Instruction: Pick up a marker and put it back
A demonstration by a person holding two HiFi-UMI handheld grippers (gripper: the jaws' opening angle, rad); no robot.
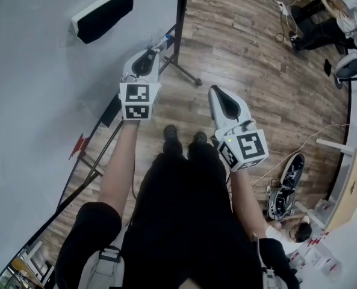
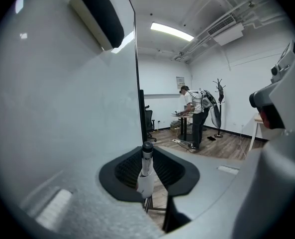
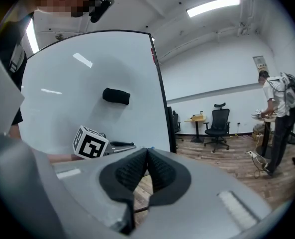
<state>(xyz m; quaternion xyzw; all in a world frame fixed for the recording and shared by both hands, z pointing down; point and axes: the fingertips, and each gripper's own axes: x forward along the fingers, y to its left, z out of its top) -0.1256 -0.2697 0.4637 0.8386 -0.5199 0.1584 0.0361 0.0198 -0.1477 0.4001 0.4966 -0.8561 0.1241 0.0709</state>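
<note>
**Marker in the left claw, over bare floor**

The left claw [image 2: 147,157] grips the marker [image 2: 146,176] between its ribbed pads. The jaws stand narrow, only as far apart as the barrel is thick. The marker stands nearly upright with its dark cap end poking up past the claw's tips. It hangs in the air just beside the whiteboard [image 1: 34,101], and nothing is under it but the wooden floor [image 1: 244,53]. The right claw [image 3: 147,156] is pressed together with nothing in it, and it hovers near the left one.

The main risk, as I judge it, is the grip. The barrel is smooth and round and is pinched at a single band, so a quick wrist turn or a knock could swivel it or let it slide out. If it drops here it misses the dark ledge [image 1: 111,112] at the board's lower edge, hits the floor and probably rolls under the stand.

A second risk is the board itself. It is so near that a swing of the claw could rap the marker's cap end against the panel and lever the barrel loose.

Putting it back brings its own hazard. If the jaws open before the barrel lies flat on the ledge, it may tip over the lip. The idle right claw could also bump it.
</note>
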